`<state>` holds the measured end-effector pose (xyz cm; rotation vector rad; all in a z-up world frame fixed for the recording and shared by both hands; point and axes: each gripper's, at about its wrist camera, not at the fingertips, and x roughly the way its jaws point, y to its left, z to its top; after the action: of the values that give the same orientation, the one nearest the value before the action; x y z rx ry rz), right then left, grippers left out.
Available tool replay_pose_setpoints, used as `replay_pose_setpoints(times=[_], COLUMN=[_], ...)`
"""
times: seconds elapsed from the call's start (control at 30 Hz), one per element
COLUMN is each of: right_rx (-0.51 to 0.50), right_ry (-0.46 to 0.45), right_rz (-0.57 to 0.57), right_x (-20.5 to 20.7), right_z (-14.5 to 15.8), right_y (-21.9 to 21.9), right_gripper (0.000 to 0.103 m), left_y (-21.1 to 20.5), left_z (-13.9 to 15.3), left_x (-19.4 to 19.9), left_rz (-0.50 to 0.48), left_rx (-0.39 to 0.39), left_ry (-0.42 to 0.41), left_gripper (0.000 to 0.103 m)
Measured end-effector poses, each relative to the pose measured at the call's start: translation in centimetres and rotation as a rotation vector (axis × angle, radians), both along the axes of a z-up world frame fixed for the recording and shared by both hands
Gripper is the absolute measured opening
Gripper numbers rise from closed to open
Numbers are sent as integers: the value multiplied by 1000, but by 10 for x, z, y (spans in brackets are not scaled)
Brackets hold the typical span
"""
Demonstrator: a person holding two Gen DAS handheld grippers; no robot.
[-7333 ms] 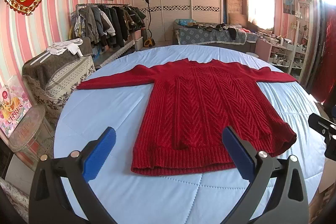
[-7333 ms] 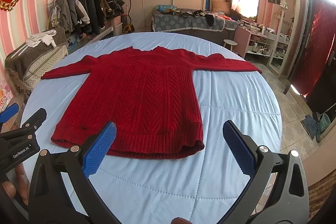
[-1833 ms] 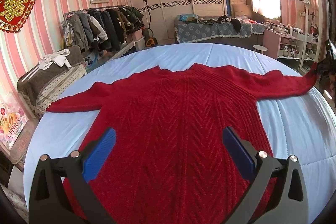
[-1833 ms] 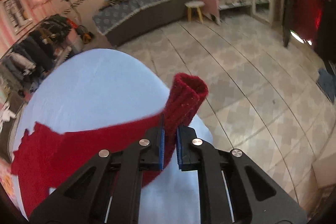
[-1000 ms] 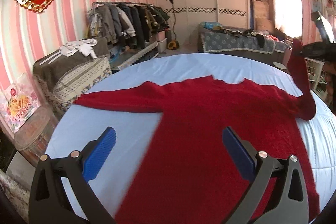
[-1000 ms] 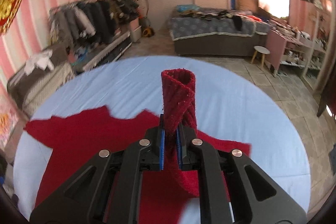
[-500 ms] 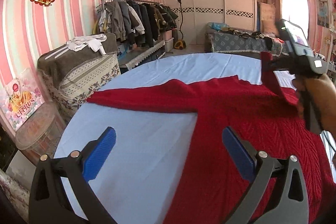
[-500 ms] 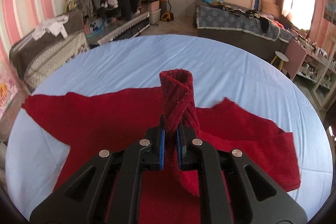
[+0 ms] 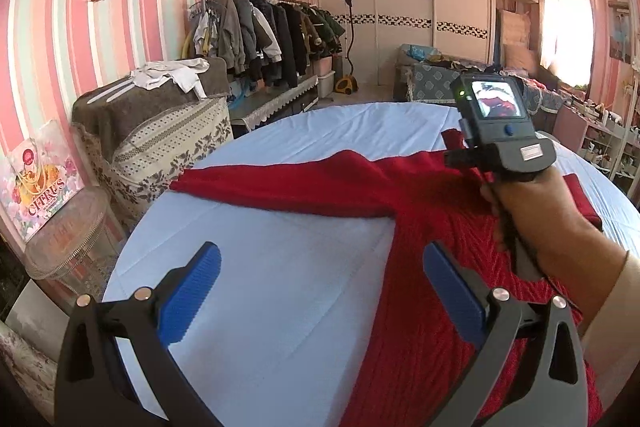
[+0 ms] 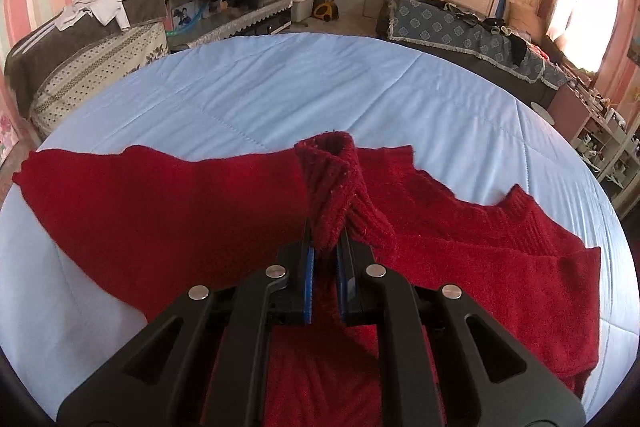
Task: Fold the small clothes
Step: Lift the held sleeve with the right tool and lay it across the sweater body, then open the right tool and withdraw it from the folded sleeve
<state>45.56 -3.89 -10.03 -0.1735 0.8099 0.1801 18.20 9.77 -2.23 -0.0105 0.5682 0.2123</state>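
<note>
A red knit sweater [image 9: 432, 311] lies on the round light-blue bed cover [image 9: 280, 291]; it also shows in the right wrist view [image 10: 160, 211]. My right gripper [image 10: 325, 247] is shut on the cuff of the sweater's right sleeve [image 10: 332, 175], holding it over the sweater's body; it appears in the left wrist view [image 9: 452, 157] held in a hand. The left sleeve [image 9: 280, 187] lies stretched out flat. My left gripper [image 9: 320, 291] is open and empty, above the cover beside the sweater's left side.
A covered chest with white cloth on top [image 9: 156, 123] and a wire basket [image 9: 68, 239] stand left of the bed. A clothes rack [image 9: 264, 31] lines the far wall. A bench with clutter [image 10: 460, 23] stands behind, shelves [image 10: 608, 131] to the right.
My right gripper has carried the sleeve cuff further inward and lower over the sweater's body. My left gripper has drifted slightly left, staying open.
</note>
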Motion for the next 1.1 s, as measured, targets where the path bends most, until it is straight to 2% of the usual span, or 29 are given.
replay_pose_setpoints(times=[0.17, 0.23, 0.27, 0.4, 0.57, 0.67, 0.83, 0.93, 1.0, 1.1], right_rx=[-13, -4, 3, -12, 39, 11, 6, 29, 47, 99], right_ry=[22, 32, 34, 18, -24, -78, -167, -198, -196, -137], right_rz=[-19, -22, -18, 0, 4, -7, -97, -153, -167, -175], right_x=[5, 6, 6, -3, -28, -48, -108, -154, -182, -219], right_z=[-10, -11, -12, -3, 35, 59, 102, 126, 138, 150], right_y=[4, 3, 5, 16, 7, 0, -25, -43, -54, -71], right_gripper=[14, 41, 60, 76, 84, 86, 87, 100, 100, 100], left_y=[3, 2, 3, 7, 14, 23, 44, 52, 56, 56], left_z=[-2, -2, -2, 3, 15, 23, 32, 38, 42, 49], left_x=[1, 1, 2, 2, -2, -3, -2, -4, -5, -9], left_rz=[2, 3, 5, 5, -12, -3, -26, -21, -17, -36], left_rx=[1, -3, -3, -8, -17, 12, -16, -5, 1, -3], left_ry=[6, 9, 11, 13, -7, -37, -55, -52, -38, -13], left_gripper=[102, 102, 102, 102, 102, 102, 102, 102, 102, 102])
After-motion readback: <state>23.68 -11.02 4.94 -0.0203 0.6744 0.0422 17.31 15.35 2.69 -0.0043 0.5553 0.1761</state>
